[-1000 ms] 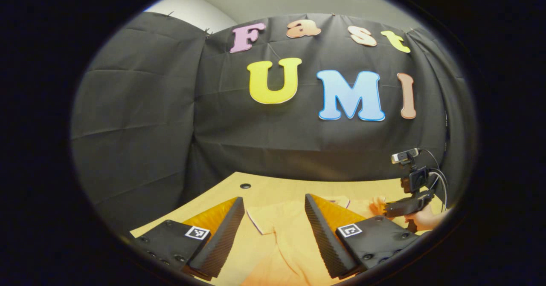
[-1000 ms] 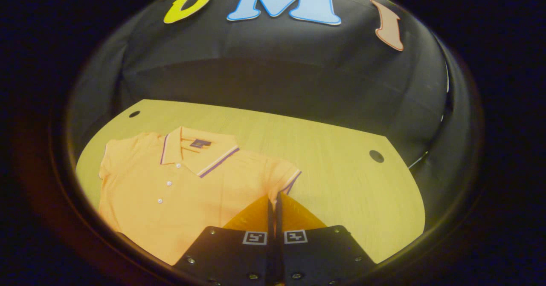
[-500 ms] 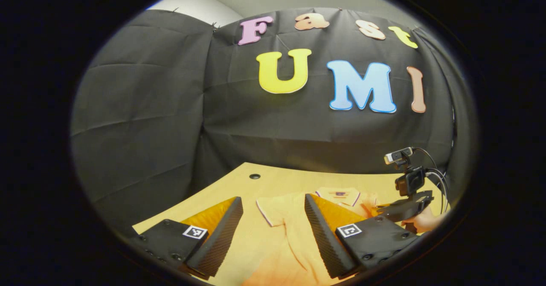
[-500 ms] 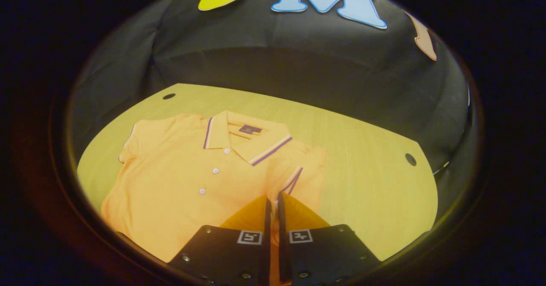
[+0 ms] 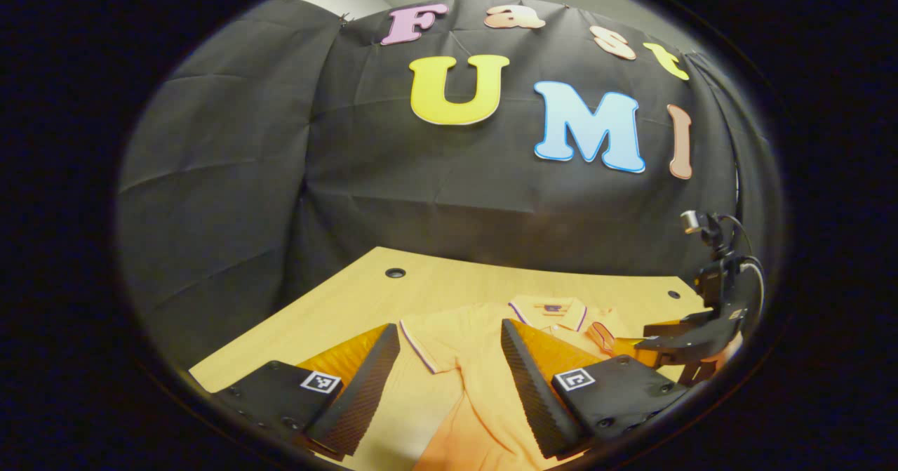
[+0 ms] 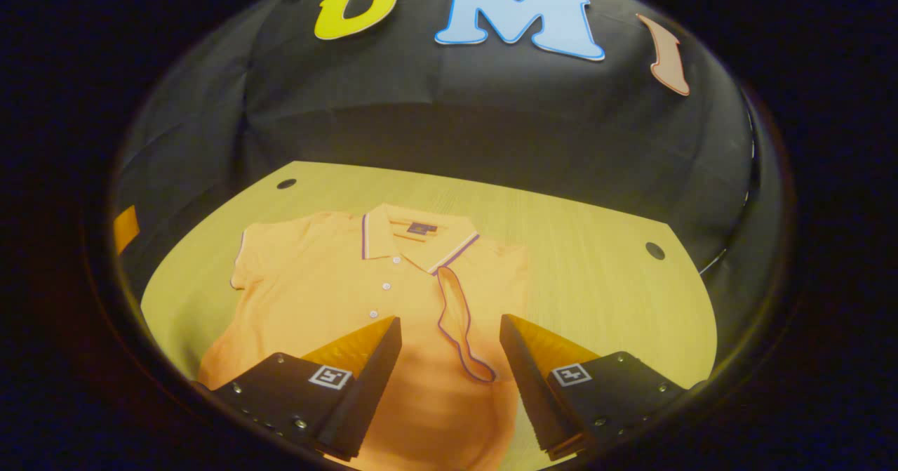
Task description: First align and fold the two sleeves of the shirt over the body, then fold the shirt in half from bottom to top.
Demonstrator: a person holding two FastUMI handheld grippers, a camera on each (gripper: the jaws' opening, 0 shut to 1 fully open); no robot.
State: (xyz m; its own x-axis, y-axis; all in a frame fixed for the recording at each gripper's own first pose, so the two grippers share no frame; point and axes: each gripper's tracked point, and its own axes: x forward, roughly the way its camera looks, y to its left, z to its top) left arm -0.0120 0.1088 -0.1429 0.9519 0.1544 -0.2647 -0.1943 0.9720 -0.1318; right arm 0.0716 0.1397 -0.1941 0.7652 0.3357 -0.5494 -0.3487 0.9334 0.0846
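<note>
Tabletop (image 6: 596, 246) shirt (image 6: 316, 295) beneath right claw (image 6: 449, 359)

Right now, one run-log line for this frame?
stage: sleeve folds | right gripper: open, above shirt | right sleeve: folded over body | left gripper: open, over left sleeve, still flat

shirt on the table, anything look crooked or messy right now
One thing: on the orange polo shirt, the sleeve just folded over the body lies in a loose curl, its striped cuff edge looping rather than flat, between the open right gripper's fingers. The other sleeve is still spread out. Collar looks neat.
</note>
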